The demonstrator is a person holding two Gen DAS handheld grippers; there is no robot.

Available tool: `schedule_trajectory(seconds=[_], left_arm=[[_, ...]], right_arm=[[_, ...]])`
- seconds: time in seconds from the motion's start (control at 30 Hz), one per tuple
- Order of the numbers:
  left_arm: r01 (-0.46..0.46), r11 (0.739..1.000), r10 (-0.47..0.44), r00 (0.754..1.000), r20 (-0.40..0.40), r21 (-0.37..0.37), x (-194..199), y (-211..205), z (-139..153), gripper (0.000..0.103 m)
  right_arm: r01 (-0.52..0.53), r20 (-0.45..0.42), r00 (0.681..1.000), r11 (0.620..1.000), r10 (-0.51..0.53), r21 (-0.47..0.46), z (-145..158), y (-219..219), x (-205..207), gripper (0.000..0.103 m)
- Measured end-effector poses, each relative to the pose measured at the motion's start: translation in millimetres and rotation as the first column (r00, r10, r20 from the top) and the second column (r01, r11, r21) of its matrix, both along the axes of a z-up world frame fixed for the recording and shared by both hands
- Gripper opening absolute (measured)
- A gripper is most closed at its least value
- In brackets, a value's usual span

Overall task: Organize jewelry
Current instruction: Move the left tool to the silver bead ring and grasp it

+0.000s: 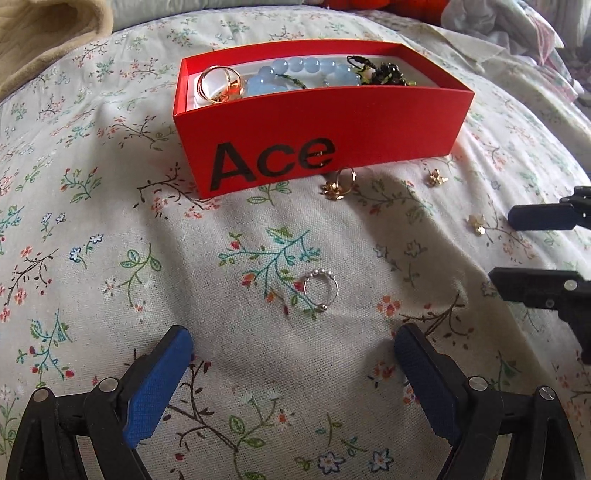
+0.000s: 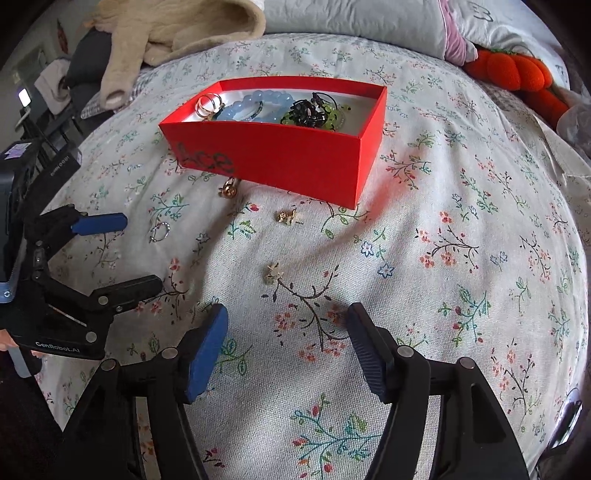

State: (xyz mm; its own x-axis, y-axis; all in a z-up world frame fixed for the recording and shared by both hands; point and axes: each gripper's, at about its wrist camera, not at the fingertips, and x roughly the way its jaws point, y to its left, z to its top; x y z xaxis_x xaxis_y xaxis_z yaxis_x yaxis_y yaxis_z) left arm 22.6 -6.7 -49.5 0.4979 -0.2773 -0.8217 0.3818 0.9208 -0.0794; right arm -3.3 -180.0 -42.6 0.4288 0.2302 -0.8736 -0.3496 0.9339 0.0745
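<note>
Nearest the left camera: left gripper [image 1: 293,373] spread wide, empty, hovering low over the floral bedspread [image 1: 110,295]. Just ahead, between the line of its fingers, silver beaded ring [image 1: 320,290] flat on the cloth, untouched. Off to the right, right gripper [image 2: 288,350] likewise spread and empty, aimed toward a small gold earring [image 2: 274,274] lying a little past its tips. Further on, second gold earring [image 2: 288,217] near the box corner. Then gold flower ring [image 1: 339,184] resting just at the foot of the box's front wall, below the "Ace" lettering. Behind these, red box [image 1: 388,122], open-topped, already holding gold rings [image 1: 219,86], blue bead bracelet [image 1: 295,72] and a dark tangle with green bits [image 1: 380,74]. At the far edge of the bed, beige blanket [image 2: 166,33] and orange plush [image 2: 517,74].

Progress, by judgement: roughly half done; bulkier pieces boxed, four small items left loose on the bed.
</note>
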Motion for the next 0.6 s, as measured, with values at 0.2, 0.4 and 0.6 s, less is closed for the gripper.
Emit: schedule_trajectory(seconds=[0.2, 0.4, 0.6], left_arm=[[0.007, 1.0, -0.006, 1.0, 0.016, -0.022, -1.3, 0.2, 3.4, 0.072], [0.01, 1.0, -0.01, 1.0, 0.023, -0.027, -0.6, -3.2, 5.4, 0.054], [0.025, 1.0, -0.025, 0.999, 0.031, -0.012, 2.9, -9.6, 7.0, 0.039]], right_arm=[[0.004, 0.032, 0.999, 1.0, -0.003, -0.017, -2.9, 6.0, -1.0, 0.078], [0.0, 0.039, 0.999, 1.0, 0.001, -0.025, -3.8, 9.2, 1.0, 0.081], [-0.002, 0.042, 0.999, 1.0, 0.003, -0.029, -3.9, 11.0, 1.9, 0.081]])
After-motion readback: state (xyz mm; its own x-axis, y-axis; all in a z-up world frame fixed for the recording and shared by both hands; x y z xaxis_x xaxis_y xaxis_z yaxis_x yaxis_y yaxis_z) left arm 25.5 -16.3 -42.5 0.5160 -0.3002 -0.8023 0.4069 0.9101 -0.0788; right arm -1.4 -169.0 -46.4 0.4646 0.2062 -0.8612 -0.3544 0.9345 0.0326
